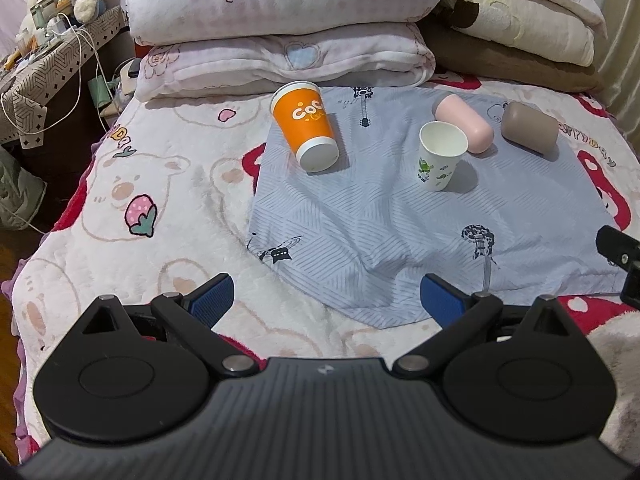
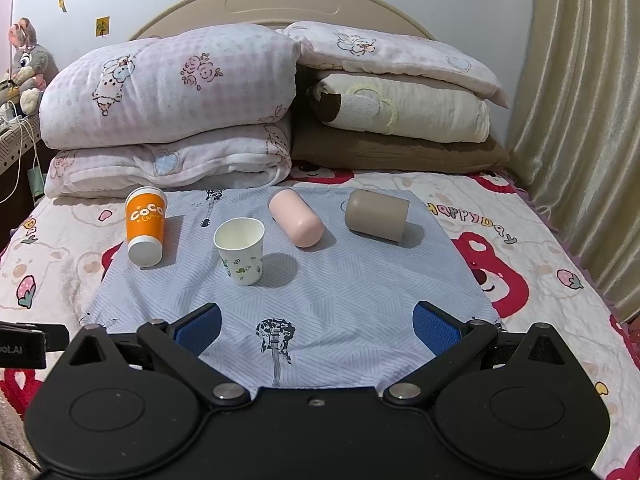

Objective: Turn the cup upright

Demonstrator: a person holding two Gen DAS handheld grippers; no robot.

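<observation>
Several cups sit on a light blue cloth [image 1: 360, 232] [image 2: 340, 292] on the bed. An orange paper cup [image 1: 305, 126] [image 2: 145, 226] lies on its side, its white base toward me. A white paper cup [image 1: 440, 156] [image 2: 241, 250] with green prints stands upright, mouth up. A pink cup [image 1: 464, 123] [image 2: 297, 219] and a brown cup [image 1: 529, 128] [image 2: 377, 216] lie on their sides. My left gripper [image 1: 326, 300] and right gripper [image 2: 316, 326] are both open and empty, well short of the cups.
Folded quilts and pillows [image 2: 172, 120] are stacked behind the cloth against the headboard. A bedside table [image 1: 44, 68] with cables and plush toys stands at the left. A curtain [image 2: 580, 120] hangs on the right. The right gripper's edge [image 1: 620, 256] shows in the left wrist view.
</observation>
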